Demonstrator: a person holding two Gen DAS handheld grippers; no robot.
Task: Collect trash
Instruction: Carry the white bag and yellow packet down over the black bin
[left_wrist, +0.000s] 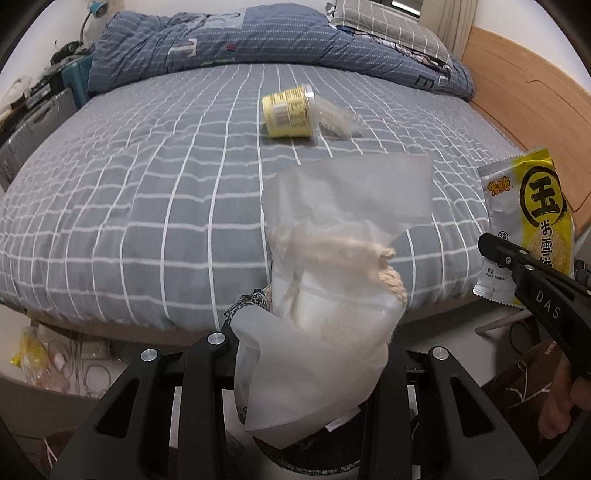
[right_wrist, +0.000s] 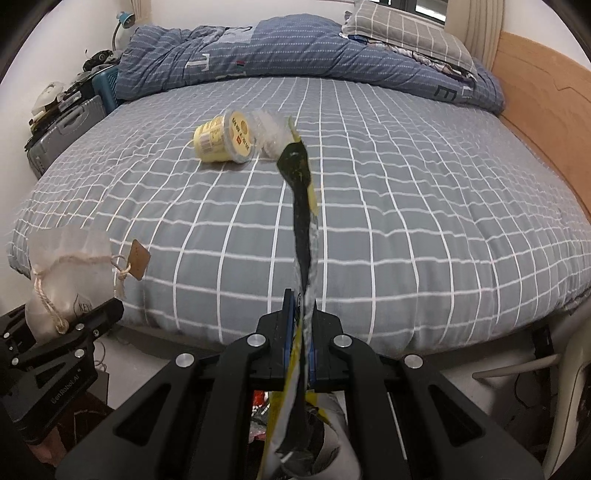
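Note:
My left gripper is shut on a translucent white pouch tied with twine, held up in front of the bed's near edge; the pouch also shows in the right wrist view with a brown tag. My right gripper is shut on a yellow and black snack wrapper, seen edge-on; in the left wrist view the wrapper hangs at the right. A yellow cup lies on its side on the bed beside a crumpled clear plastic piece.
The grey checked bed fills the view, with a blue quilt and pillow at the far end and a wooden headboard on the right. Clutter and a suitcase stand at the left. A dark bin sits below the grippers.

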